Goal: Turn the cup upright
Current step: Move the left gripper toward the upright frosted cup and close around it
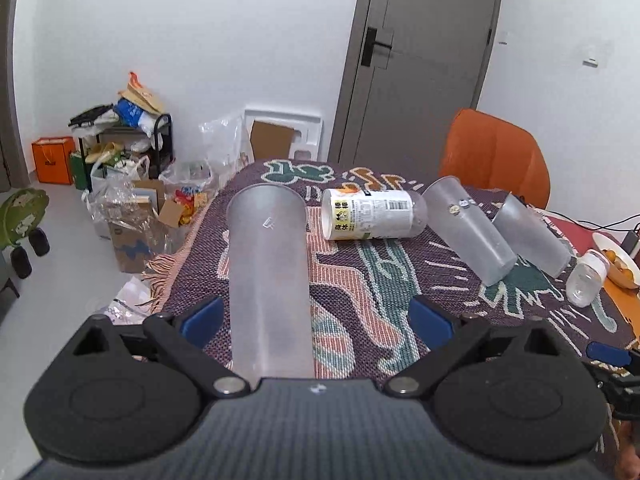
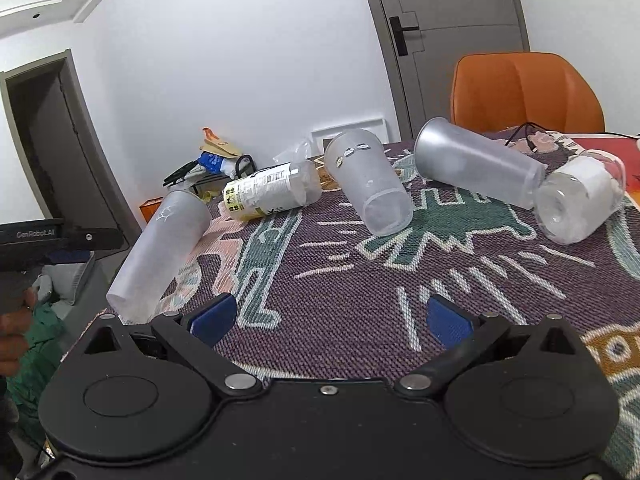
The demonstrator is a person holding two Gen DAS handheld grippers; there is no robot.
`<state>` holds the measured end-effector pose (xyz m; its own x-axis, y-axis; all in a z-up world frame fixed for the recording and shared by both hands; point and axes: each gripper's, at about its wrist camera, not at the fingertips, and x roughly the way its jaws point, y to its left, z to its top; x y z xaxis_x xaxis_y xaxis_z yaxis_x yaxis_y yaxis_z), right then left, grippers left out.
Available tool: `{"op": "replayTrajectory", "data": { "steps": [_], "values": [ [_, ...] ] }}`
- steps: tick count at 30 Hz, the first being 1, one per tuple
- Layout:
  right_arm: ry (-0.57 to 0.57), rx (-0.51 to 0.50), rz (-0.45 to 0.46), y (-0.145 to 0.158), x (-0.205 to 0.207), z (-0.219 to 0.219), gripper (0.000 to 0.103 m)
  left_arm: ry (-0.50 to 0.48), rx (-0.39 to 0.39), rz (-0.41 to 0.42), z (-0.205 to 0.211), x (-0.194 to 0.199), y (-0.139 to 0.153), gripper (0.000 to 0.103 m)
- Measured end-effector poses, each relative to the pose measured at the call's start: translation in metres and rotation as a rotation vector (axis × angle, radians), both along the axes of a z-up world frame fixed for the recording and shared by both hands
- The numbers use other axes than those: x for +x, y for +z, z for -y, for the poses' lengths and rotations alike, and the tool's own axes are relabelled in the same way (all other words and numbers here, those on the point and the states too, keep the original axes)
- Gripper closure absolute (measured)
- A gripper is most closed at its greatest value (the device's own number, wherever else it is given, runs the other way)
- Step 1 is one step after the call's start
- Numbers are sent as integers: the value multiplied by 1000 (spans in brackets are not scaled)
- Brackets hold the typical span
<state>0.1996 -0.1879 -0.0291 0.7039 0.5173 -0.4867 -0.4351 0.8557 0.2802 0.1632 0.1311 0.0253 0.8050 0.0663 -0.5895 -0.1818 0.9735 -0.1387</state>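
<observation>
Left tongs [image 1: 314,316] gape apart around a frosted cup [image 1: 270,280] lying sideways on the tablecloth [image 1: 360,280]; right tongs [image 2: 328,316] also gape, beside it.

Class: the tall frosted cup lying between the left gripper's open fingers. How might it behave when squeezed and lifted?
The frosted cup looks thin-walled and empty, so probably light and squashable. Lying on its side, its round body may roll on the woven cloth.

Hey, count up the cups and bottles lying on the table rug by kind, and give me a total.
Frosted cups: 3, the tall cup between the open left jaws, the sticker cup and the far cup.
Labelled cup: 1.
Clear bottle: 1.
Total: 5, all on their sides.
</observation>
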Motion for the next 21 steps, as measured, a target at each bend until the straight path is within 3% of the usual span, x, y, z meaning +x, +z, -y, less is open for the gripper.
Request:
{"op": "replayTrajectory", "data": {
  "steps": [21],
  "values": [
    [23, -20, -44, 1, 58, -37, 0, 20, -49, -162, -42, 85, -13, 10]
  ]
}}
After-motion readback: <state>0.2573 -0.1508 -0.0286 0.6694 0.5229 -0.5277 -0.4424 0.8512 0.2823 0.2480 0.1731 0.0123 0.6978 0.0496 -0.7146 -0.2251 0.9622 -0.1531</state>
